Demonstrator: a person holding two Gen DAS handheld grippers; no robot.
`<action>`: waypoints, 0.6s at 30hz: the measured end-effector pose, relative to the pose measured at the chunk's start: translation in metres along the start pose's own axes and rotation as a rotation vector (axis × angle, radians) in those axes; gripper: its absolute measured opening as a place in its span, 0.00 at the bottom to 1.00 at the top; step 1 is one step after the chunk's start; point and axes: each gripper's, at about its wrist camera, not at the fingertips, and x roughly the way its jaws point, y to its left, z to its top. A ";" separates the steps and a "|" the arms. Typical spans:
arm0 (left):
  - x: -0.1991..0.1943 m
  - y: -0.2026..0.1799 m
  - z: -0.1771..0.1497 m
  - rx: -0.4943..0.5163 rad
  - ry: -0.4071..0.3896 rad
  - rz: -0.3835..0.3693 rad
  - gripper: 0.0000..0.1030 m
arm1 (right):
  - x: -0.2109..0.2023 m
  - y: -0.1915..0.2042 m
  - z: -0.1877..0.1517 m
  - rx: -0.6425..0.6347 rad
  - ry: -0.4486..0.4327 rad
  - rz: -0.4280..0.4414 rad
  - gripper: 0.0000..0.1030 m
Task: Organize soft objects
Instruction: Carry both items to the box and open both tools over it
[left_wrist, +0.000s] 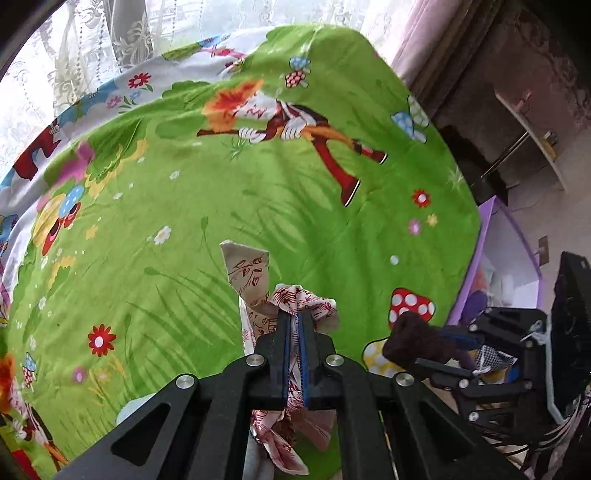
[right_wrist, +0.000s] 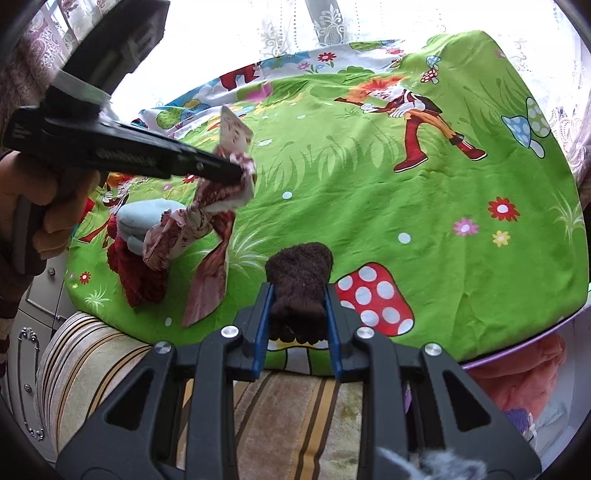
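Over green cartoon bedsheet (left_wrist: 295, 206), left gripper (left_wrist: 294, 317) clamped on printed cloth (left_wrist: 258, 280), right gripper (right_wrist: 298, 295) clamped on brown knit (right_wrist: 299, 273), no legible writing.

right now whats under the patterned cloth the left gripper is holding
The patterned cloth drapes onto a light blue soft item and a red fuzzy one; whatever lies beneath them is hidden.

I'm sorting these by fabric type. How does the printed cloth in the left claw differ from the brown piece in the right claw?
The printed cloth is thin, pale fabric with a red pattern; the brown piece is thick, fuzzy and plain dark. The printed cloth hangs long and crumpled below the left claw, whereas the brown piece sits as a compact wad in the right claw. The left claw's jaws are nearly together; the right claw's stand wider. Both are gripped above the green bedsheet.
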 end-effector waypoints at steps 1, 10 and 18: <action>-0.004 -0.002 -0.002 -0.011 -0.019 -0.015 0.04 | -0.001 0.000 0.000 -0.001 -0.001 -0.001 0.30; -0.025 -0.007 -0.025 -0.132 -0.164 -0.091 0.04 | -0.014 -0.002 -0.008 0.006 -0.019 -0.012 0.30; -0.034 -0.018 -0.057 -0.239 -0.246 -0.108 0.04 | -0.030 -0.007 -0.019 0.021 -0.030 -0.038 0.30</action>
